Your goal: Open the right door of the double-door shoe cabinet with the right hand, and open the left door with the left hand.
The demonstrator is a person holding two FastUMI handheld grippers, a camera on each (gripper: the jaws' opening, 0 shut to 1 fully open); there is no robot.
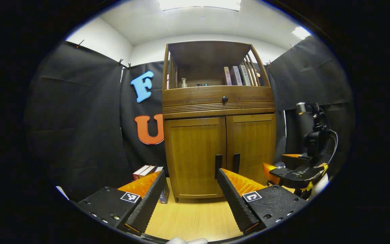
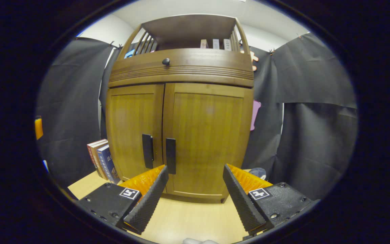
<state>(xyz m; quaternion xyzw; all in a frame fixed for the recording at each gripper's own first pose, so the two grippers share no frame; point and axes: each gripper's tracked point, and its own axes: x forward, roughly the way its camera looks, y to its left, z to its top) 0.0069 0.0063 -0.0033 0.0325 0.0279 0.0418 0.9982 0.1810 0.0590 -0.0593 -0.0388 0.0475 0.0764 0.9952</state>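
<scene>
Left gripper point(image 1: 190, 176): jaws spread wide, nothing between them, held off the cabinet front. Seen past its fingers in the left gripper view, the shoe cabinet point(image 1: 219, 112) stands on a light wood floor point(image 1: 195, 220) with both doors shut.

Left door point(image 1: 195, 156) and right door point(image 1: 251, 147) meet at the centre seam; each carries a dark vertical handle just beside that seam, the left handle point(image 1: 218, 166) and right handle point(image 1: 236, 163) close together but apart.

Right gripper point(image 2: 195, 176): jaws likewise wide apart and empty, nearer the cabinet point(image 2: 181, 108), facing the right door point(image 2: 208, 135). Its near-side finger sits just below the right door's handle point(image 2: 170, 155); whether it touches cannot be told. In the left gripper view the right gripper point(image 1: 283, 169) shows off to the side, level with the lower half of the right door.

Containers: above the doors, a drawer front with a round dark knob point(image 1: 224, 99), closed. Over it an open shelf compartment with slatted sides, holding a pump bottle point(image 1: 183, 83) toward one side, some small dark items mid-shelf (too small to identify), and a row of upright books point(image 1: 239, 75) at the other side.

Beside the cabinet on the floor, more books point(image 2: 102, 159) stand upright next to its left door side.
</scene>
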